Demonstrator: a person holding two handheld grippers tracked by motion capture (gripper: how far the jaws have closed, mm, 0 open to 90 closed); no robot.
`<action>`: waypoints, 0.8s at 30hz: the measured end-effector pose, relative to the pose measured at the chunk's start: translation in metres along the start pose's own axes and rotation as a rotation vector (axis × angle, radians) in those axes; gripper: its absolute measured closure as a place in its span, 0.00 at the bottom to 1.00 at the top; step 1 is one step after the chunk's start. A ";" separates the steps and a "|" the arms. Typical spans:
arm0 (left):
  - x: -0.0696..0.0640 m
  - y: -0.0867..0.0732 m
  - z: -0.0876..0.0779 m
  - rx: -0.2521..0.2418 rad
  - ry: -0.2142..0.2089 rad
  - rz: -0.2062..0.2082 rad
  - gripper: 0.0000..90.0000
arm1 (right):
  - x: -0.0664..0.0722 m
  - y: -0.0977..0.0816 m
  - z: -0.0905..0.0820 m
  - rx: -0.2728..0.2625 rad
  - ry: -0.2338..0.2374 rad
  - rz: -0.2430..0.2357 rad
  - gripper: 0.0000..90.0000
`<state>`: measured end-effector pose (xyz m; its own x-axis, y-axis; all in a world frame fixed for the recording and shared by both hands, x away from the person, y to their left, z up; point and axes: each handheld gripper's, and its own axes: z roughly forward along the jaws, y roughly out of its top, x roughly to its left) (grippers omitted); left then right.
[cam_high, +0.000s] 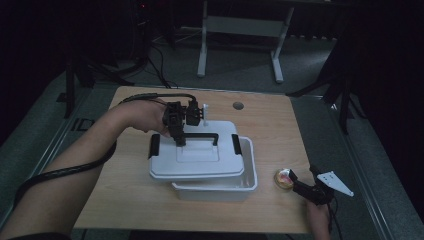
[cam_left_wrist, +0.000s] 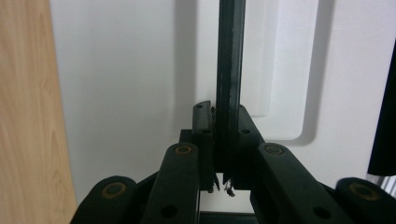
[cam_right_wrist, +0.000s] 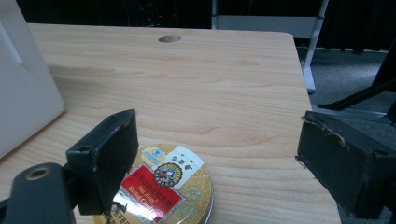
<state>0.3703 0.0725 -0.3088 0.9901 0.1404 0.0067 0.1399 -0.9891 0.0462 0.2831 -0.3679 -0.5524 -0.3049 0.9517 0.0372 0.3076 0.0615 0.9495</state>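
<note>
The lid (cam_high: 200, 152) is white plastic with a black handle (cam_high: 197, 136) and black end clips; it sits askew over the white bin (cam_high: 247, 180), shifted left so the bin's right rim shows; the bin's contents cannot be seen; the left gripper (cam_high: 179, 140) has its jaws clamped on the handle; the right gripper (cam_high: 300, 186) holds its jaws wide apart around a round gold tin (cam_right_wrist: 163, 189) on the counter (cam_high: 270, 125).
</note>
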 end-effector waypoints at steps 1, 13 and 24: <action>0.000 -0.005 -0.001 0.001 0.004 -0.003 0.93 | 0.000 0.000 0.000 0.001 -0.001 -0.001 0.13; 0.000 -0.073 -0.007 -0.010 0.008 -0.119 0.93 | 0.001 0.000 0.001 0.008 -0.006 -0.003 0.13; -0.004 -0.142 0.000 -0.026 0.010 -0.240 0.93 | 0.001 0.000 0.001 0.010 -0.009 -0.005 0.13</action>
<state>0.3468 0.2123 -0.3151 0.9282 0.3722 0.0025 0.3710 -0.9257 0.0734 0.2839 -0.3666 -0.5523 -0.2981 0.9541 0.0293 0.3152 0.0695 0.9465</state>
